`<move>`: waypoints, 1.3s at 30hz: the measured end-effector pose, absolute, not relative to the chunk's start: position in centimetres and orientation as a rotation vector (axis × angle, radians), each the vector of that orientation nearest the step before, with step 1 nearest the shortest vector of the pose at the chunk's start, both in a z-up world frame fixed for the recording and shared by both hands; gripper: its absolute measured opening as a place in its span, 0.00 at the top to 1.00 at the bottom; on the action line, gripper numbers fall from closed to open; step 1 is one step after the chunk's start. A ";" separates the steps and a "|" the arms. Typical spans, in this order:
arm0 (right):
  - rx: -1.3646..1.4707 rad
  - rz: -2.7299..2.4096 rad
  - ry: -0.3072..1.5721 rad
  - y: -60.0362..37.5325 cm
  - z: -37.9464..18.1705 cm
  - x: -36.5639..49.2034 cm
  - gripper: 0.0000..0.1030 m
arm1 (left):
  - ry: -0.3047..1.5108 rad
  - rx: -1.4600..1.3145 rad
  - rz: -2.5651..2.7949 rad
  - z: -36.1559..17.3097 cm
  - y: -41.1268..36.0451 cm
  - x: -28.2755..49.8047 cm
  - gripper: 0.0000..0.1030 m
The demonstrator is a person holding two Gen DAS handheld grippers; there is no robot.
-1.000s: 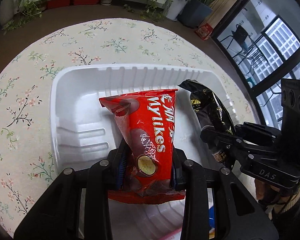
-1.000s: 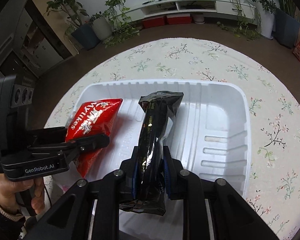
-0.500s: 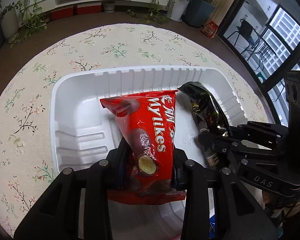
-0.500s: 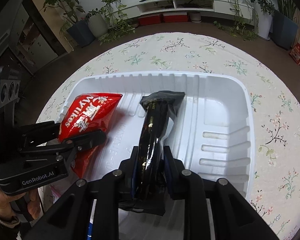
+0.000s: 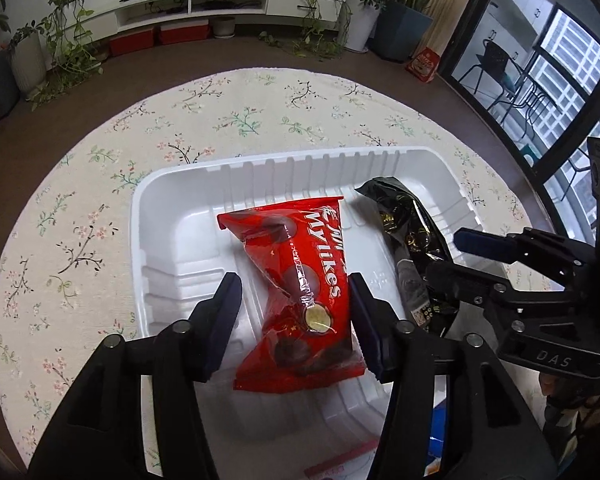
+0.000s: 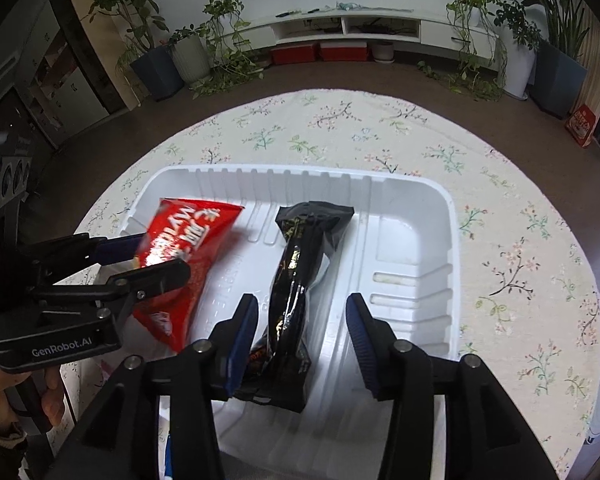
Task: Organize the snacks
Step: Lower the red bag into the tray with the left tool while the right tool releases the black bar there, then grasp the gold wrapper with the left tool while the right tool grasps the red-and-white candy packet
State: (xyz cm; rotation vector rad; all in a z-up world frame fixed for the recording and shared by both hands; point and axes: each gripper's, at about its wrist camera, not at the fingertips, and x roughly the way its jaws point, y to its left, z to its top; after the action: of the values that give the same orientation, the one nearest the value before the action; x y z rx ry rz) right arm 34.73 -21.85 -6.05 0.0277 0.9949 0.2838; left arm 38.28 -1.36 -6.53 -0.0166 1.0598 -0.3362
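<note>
My white tray [image 5: 160,208] sits on the flowered tablecloth [image 5: 100,184] with both snacks inside it: the red bag [image 5: 300,292] leans toward the left, the black packet [image 6: 300,280] rests mid-tray. My left gripper [image 5: 294,308] and right gripper [image 6: 302,332] are both opening, pads clear of the bags between them. Pulling back carelessly, I could snag a crinkly edge and drag a snack out. The red bag reads "Mylikes"; the tongs read "GenRobot.AI" and "DAS"
</note>
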 end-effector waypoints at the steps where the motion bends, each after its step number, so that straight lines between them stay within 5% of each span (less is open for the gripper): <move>1: 0.030 0.284 0.984 -22.0 -5.6 34.3 0.43 | 1.053 -0.014 -0.333 -6.1 -1.2 38.1 0.50; 4: 0.047 0.296 0.953 -22.8 -4.2 32.7 0.35 | 1.016 -0.012 -0.321 -4.6 -0.2 36.4 0.46; 11: 0.085 0.323 0.812 -26.0 0.0 24.9 0.20 | 0.854 -0.053 -0.338 0.4 3.6 28.8 0.06; 25: 0.205 0.318 0.766 -28.7 0.4 10.8 0.17 | 0.614 -0.067 -0.351 6.0 9.0 11.8 0.01; 39: 0.176 0.254 0.924 -24.4 -5.4 2.0 0.17 | 0.839 0.384 -0.600 -0.7 0.8 -0.7 0.02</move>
State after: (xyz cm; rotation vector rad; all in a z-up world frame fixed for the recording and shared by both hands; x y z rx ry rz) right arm 2.04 -24.41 -5.41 0.1760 0.9236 0.2545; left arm -0.69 0.75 -0.73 0.3838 0.8391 -0.5995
